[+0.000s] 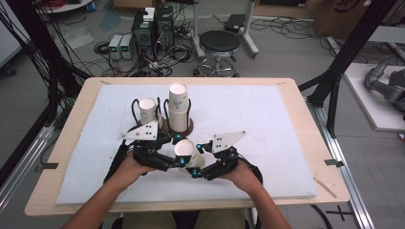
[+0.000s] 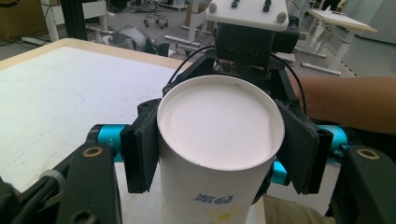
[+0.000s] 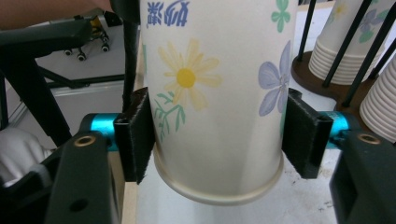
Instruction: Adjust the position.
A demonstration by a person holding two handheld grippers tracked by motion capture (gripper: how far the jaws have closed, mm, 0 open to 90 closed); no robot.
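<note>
A flower-printed paper cup [image 1: 185,151] is upside down near the table's front middle, base up. My left gripper [image 1: 179,150] comes at it from the left and my right gripper [image 1: 196,160] from the right. In the left gripper view both black pads [image 2: 140,154] press the cup [image 2: 219,135] just below its white base, so the left gripper [image 2: 219,151] is shut on it. The right gripper [image 3: 217,135] is also shut on the cup [image 3: 215,93], lower down, with its pads [image 3: 135,135] just above the rim. Whether the rim touches the mat I cannot tell.
Behind the cup, a brown wooden holder [image 1: 187,129] with black rods carries two stacks of the same cups, a tall stack [image 1: 177,107] and a shorter stack [image 1: 148,110]. The white mat [image 1: 267,124] covers the wooden table. A stool [image 1: 219,45] and cables lie beyond the far edge.
</note>
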